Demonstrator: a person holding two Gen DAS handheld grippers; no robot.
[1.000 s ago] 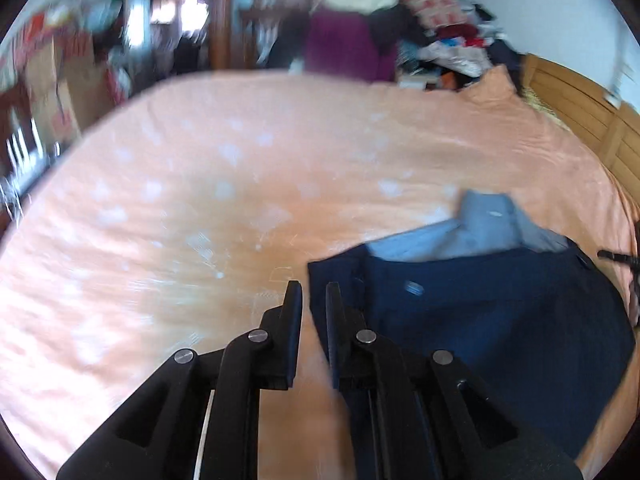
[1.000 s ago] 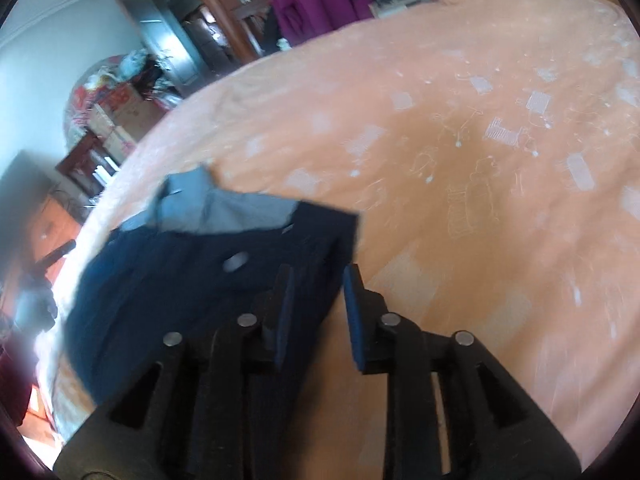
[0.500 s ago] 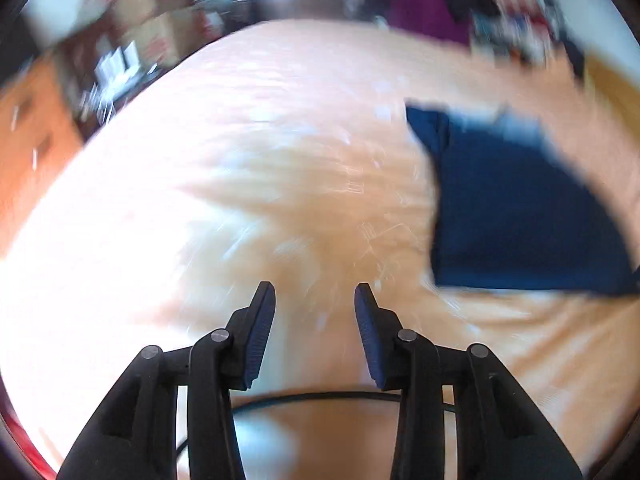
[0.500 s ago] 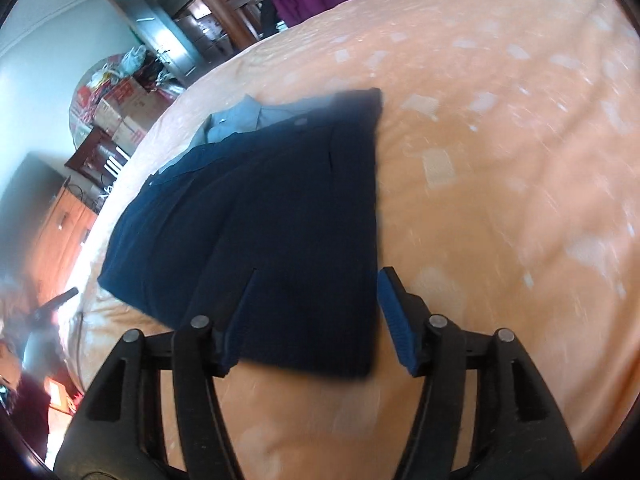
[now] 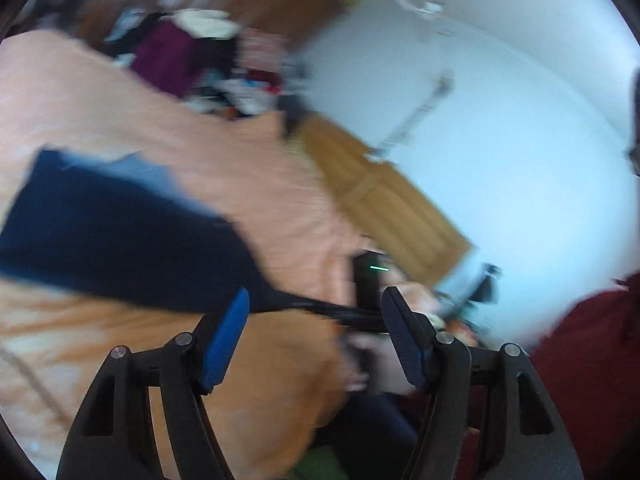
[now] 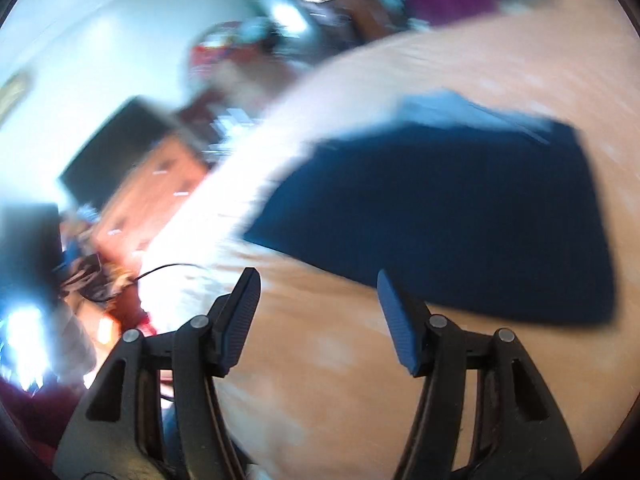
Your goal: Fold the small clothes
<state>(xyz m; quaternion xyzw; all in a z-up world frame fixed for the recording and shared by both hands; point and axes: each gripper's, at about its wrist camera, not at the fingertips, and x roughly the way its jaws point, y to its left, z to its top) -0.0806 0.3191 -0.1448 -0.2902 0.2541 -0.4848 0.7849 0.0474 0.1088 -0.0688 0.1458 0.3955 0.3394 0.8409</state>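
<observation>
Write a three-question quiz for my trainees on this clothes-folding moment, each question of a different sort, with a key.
1. True or false: the left tongs are clamped on the folded navy-blue fabric garment.
2. Multiple choice: the garment lies on
A) a wooden floor
B) a peach-orange bed cover
C) a glass table
3. Fill the gap: a paler ____ layer shows along the garment's far edge.

Key:
1. False; both the left and the right tongs are open and hold nothing.
2. B
3. blue
</observation>
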